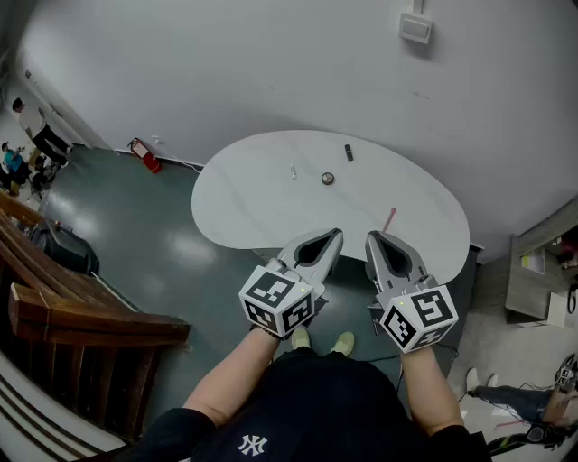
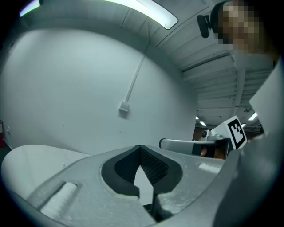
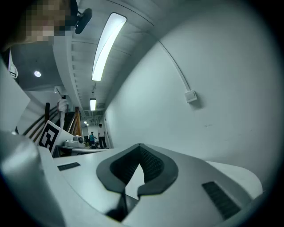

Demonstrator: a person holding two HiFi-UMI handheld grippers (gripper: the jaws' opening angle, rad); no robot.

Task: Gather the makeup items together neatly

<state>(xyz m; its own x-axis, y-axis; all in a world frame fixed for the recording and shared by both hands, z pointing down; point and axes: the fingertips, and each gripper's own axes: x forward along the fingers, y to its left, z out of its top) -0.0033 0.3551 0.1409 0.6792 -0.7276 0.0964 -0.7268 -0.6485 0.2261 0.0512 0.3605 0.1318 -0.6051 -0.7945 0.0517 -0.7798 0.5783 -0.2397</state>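
Note:
Four small makeup items lie spread on the white oval table: a dark tube at the far side, a slim white stick, a small round compact and a thin pink pencil nearer the right. My left gripper and right gripper hover side by side at the table's near edge, both shut and empty, well short of every item. In the left gripper view the left gripper has its tips together, and so does the right gripper in the right gripper view.
A plain white wall with a switch box stands behind the table. A wooden stair rail is at the left and a red fire extinguisher sits on the grey floor. Shelving stands at the right.

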